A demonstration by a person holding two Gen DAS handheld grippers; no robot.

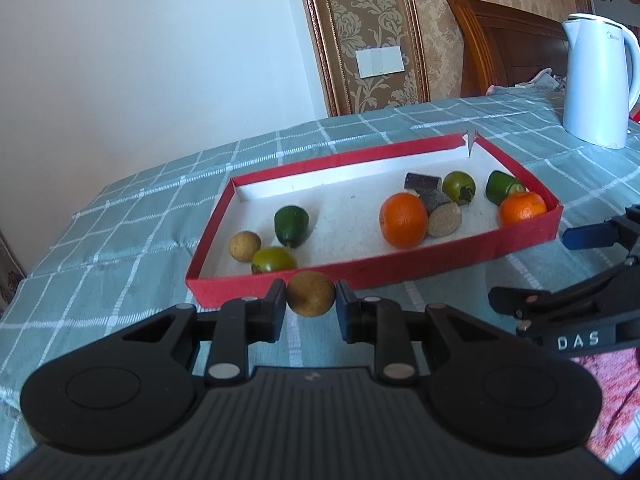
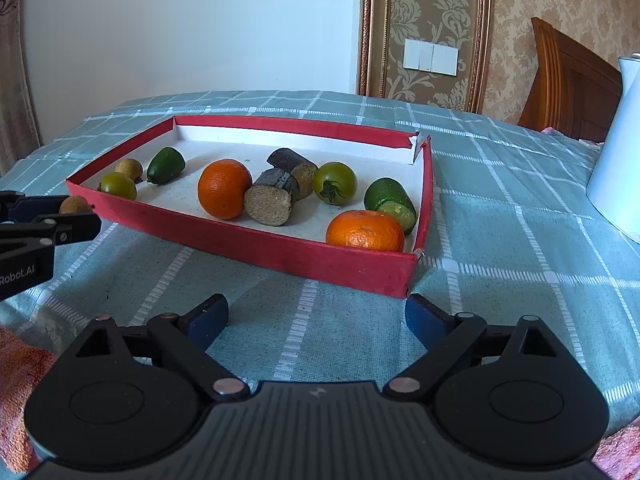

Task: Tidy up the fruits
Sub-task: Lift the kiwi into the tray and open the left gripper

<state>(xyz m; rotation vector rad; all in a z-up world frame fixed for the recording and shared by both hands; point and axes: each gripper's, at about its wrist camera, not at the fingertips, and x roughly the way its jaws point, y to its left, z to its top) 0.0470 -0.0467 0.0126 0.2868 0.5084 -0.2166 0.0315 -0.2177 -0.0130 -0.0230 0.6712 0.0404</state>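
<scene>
My left gripper [image 1: 311, 295] is shut on a small tan round fruit [image 1: 311, 293], held just outside the near wall of the red tray [image 1: 360, 270]; the fruit also shows in the right wrist view [image 2: 74, 205]. The tray holds another tan fruit [image 1: 244, 244], green tomatoes [image 1: 274, 259] [image 1: 459, 187], green cucumber pieces [image 1: 291, 225] [image 1: 503, 187], two oranges [image 1: 403, 220] [image 1: 522, 207] and dark cut cylinders [image 1: 440, 213]. My right gripper [image 2: 316, 316] is open and empty over the cloth, in front of the tray's near right corner [image 2: 412, 268].
A white kettle [image 1: 596, 80] stands on the teal checked tablecloth [image 1: 120, 240] at the back right. A wooden headboard [image 1: 504, 48] is behind the table. A red patterned cloth [image 1: 612, 392] lies at the near edge.
</scene>
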